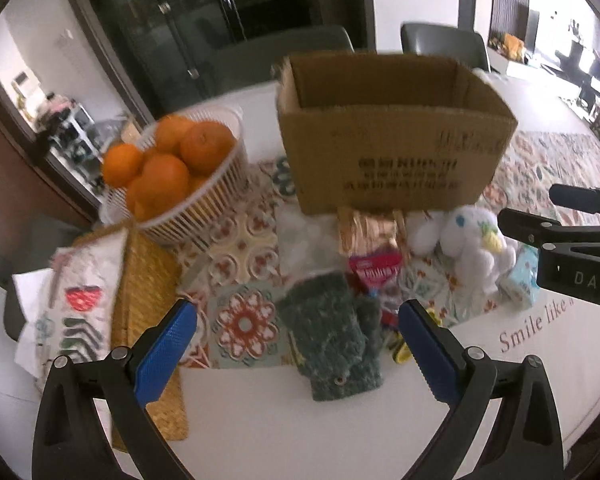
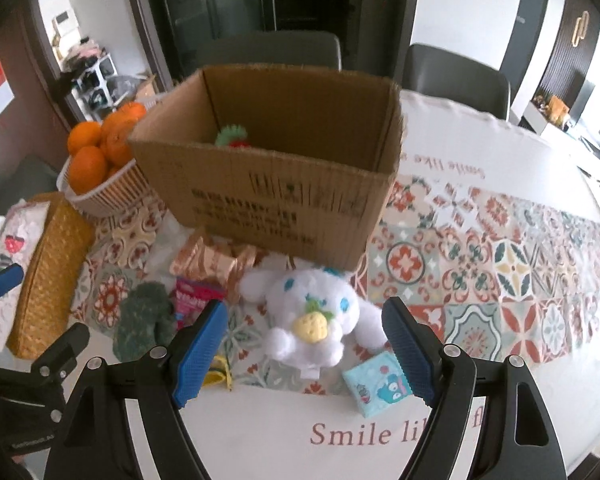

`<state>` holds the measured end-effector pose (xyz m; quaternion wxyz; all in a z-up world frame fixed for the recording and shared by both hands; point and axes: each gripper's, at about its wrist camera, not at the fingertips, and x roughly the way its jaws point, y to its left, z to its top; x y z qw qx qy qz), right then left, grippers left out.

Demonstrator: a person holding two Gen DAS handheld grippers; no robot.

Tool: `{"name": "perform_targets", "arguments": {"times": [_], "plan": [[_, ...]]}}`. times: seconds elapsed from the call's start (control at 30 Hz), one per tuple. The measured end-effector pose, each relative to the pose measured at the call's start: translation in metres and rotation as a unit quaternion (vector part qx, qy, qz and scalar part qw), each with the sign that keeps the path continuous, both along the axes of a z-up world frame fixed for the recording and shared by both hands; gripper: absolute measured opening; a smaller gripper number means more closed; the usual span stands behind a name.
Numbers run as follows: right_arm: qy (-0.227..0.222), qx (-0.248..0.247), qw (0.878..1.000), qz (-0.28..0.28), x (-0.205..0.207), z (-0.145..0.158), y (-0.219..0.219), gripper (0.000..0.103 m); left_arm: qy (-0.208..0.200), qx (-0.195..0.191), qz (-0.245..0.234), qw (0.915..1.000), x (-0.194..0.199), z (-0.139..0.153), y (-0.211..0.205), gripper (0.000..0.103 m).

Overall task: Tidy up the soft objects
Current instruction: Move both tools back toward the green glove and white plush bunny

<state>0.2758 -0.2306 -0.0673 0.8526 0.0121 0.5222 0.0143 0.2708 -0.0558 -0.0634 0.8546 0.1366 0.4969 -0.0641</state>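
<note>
An open cardboard box (image 1: 392,148) (image 2: 276,184) stands on the patterned table runner; a green and red soft item (image 2: 231,138) lies inside it. In front of it lie a green knitted glove (image 1: 332,336) (image 2: 144,320) and a white plush toy (image 1: 468,248) (image 2: 316,320) holding a yellow strawberry. My left gripper (image 1: 298,344) is open and empty, hovering just above and in front of the glove. My right gripper (image 2: 304,348) is open and empty, its fingers on either side of the plush toy in view, above it. The right gripper also shows at the right edge of the left wrist view (image 1: 572,236).
A white basket of oranges (image 1: 180,176) (image 2: 100,168) stands left of the box. A woven yellow case (image 1: 148,320) (image 2: 48,280) and a printed pouch (image 1: 72,304) lie at the left. Snack packets (image 1: 372,248) (image 2: 204,276), a small blue packet (image 2: 376,380) and yellow clips (image 2: 220,372) lie among the toys.
</note>
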Motion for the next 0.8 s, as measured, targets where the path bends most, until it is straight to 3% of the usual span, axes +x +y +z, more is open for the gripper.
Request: {"name": "perform_targets", "arguments": {"times": [0.2, 0.3, 0.57, 0.8], "plan": [[0.051, -0.009, 0.999, 0.004, 0.010, -0.024, 0.002, 0.080, 0.101, -0.010, -0.013, 0.9947, 0.018, -0.038, -0.003, 0.102], [0.078, -0.012, 0.997, -0.006, 0.015, -0.038, -0.001, 0.080, 0.129, -0.003, -0.006, 0.9917, 0.025, -0.054, -0.005, 0.102], [0.113, -0.004, 0.993, -0.019, 0.024, -0.064, -0.008, 0.080, 0.163, 0.003, 0.014, 0.9865, 0.039, -0.085, -0.006, 0.102], [0.121, 0.015, 0.992, -0.019, 0.028, -0.070, -0.007, 0.081, 0.190, -0.019, 0.032, 0.9812, 0.047, -0.104, -0.006, 0.102]]}}
